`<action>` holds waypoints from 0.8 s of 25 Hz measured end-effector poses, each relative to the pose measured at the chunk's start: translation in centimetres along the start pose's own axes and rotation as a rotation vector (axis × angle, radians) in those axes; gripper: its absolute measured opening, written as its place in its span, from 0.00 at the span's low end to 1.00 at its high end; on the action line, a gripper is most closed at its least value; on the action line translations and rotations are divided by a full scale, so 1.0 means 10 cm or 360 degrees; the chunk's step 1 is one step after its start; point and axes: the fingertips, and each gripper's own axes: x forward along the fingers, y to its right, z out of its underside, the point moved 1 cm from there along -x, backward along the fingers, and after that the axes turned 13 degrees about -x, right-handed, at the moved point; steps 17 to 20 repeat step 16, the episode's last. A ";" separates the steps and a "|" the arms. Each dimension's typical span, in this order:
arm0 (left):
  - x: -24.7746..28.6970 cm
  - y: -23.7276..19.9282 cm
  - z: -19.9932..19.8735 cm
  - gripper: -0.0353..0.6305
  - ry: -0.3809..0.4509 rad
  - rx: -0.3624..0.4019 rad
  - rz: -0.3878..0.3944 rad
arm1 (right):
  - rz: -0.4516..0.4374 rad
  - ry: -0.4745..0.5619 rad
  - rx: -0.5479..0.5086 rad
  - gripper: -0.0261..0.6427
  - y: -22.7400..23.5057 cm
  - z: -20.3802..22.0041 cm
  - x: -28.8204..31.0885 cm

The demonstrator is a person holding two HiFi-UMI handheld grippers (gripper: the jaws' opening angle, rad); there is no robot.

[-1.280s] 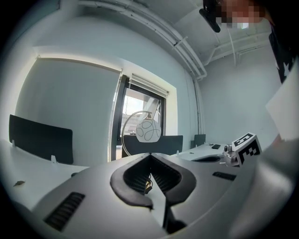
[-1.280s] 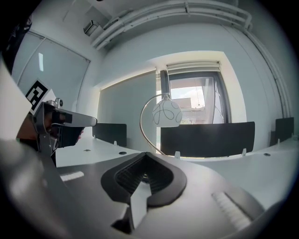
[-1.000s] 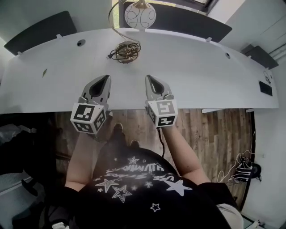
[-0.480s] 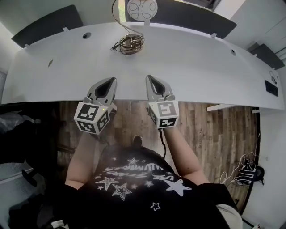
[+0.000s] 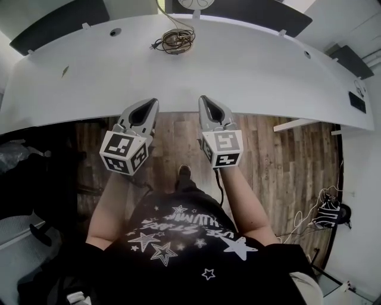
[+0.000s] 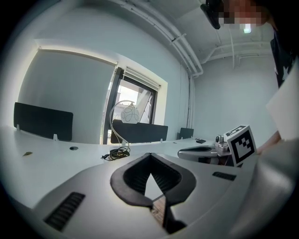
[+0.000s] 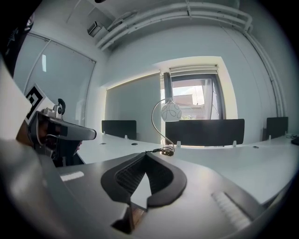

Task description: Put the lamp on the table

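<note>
The lamp stands at the far edge of the white table. Only the bottom of its white globe shows in the head view, with its coiled cable lying on the tabletop in front. In the gripper views the globe hangs from a thin curved stem. My left gripper and right gripper are side by side at the table's near edge, far from the lamp. Both are shut with nothing in them. Their closed tips point toward the lamp.
Dark partition panels line the table's far side. A small brown scrap lies at the left and a black item at the right end. Wooden floor shows below the grippers, with tangled cables at the right.
Both grippers have drawn back from over the tabletop to its near edge, still shut and empty. The lamp has slid toward the top of the head view.
</note>
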 end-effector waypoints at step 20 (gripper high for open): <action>-0.93 0.29 0.21 0.06 -0.0014 0.0028 0.0137 | 0.0055 -0.0047 0.0069 0.04 -0.72 -0.04 -0.88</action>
